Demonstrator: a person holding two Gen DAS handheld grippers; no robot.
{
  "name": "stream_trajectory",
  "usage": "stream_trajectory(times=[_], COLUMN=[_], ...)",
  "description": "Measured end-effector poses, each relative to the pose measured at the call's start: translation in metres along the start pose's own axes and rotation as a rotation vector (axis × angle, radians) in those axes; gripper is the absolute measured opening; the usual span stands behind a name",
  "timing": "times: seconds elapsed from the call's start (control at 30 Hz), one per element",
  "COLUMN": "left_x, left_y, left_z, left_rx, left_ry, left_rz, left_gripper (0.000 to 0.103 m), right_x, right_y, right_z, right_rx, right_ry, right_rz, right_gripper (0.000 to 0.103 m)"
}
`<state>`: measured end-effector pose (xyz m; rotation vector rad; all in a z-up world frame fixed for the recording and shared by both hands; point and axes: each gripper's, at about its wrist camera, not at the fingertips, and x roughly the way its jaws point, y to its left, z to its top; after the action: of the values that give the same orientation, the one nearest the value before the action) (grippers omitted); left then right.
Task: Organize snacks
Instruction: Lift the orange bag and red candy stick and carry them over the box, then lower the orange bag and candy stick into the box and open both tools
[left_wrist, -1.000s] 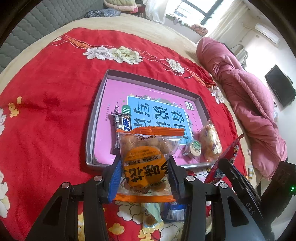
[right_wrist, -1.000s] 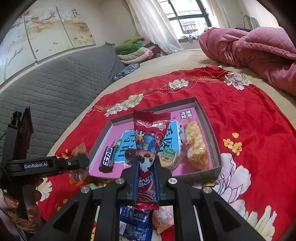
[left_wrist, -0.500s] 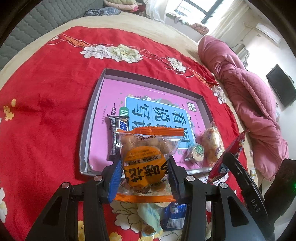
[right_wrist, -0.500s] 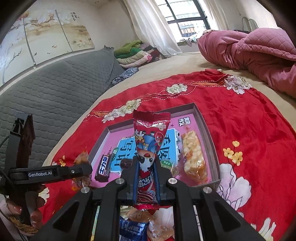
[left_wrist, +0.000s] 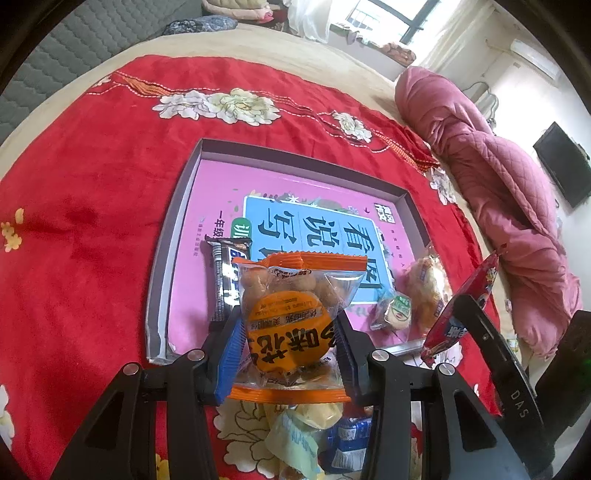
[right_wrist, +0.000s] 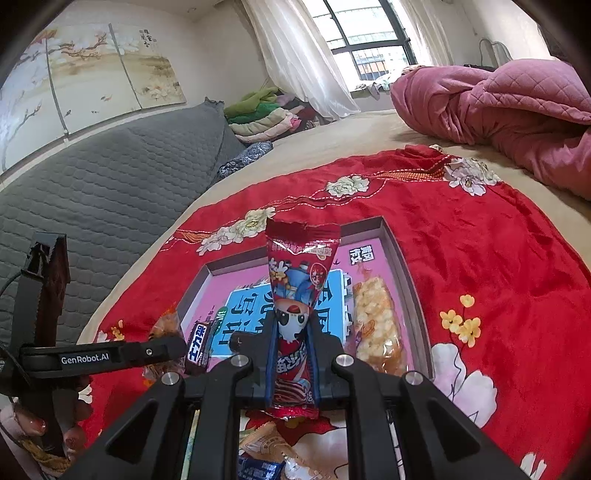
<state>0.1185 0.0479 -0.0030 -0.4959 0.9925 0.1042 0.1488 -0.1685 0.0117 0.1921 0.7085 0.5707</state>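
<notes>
My left gripper (left_wrist: 286, 332) is shut on a clear packet with orange ends and a round orange label (left_wrist: 288, 325), held over the near edge of the grey-rimmed tray (left_wrist: 177, 236) with its pink printed bottom. The right gripper (right_wrist: 293, 343) is shut on a tall red cartoon packet (right_wrist: 299, 280), upright before the same tray (right_wrist: 402, 266). In the tray lie a black chocolate bar (left_wrist: 225, 280), a small round green-labelled snack (left_wrist: 395, 310) and a yellow puffed-rice bar (right_wrist: 375, 325). The red packet (left_wrist: 476, 280) shows at the right of the left wrist view.
Red flowered cloth (left_wrist: 85, 229) covers the bed. Loose snacks lie under the grippers: a yellow wrapper (left_wrist: 295, 432) and a blue packet (left_wrist: 347, 439). A pink quilt (right_wrist: 498, 107) is bunched at the far right, a grey padded headboard (right_wrist: 110, 177) at the left. A hand (right_wrist: 33, 424) holds the left gripper.
The left gripper has carried the orange packet forward, so the tray's near edge now sits lower in its view. The right gripper has stayed about where it was. Both grips are unchanged.
</notes>
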Motion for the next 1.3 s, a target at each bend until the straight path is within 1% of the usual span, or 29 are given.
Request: stream_trajectory(times=[0.5, 0.83, 1.3], left_x=[0.015, 0.024, 0.037], left_y=[-0.006, -0.009, -0.013], left_z=[0.005, 0.006, 0.008], left_rx=[0.019, 0.032, 0.042], left_ry=[0.005, 0.007, 0.016], left_rz=[0.021, 0.034, 0.051], left_gripper=[0.047, 0.047, 0.047], right_x=[0.018, 0.028, 0.032], right_y=[-0.002, -0.006, -0.004], right_z=[-0.002, -0.007, -0.011], right_rx=[-0.056, -0.072, -0.091], right_ry=[0.012, 0.04, 0.058], right_rz=[-0.061, -0.1, -0.104], right_gripper=[0.014, 0.014, 0.015])
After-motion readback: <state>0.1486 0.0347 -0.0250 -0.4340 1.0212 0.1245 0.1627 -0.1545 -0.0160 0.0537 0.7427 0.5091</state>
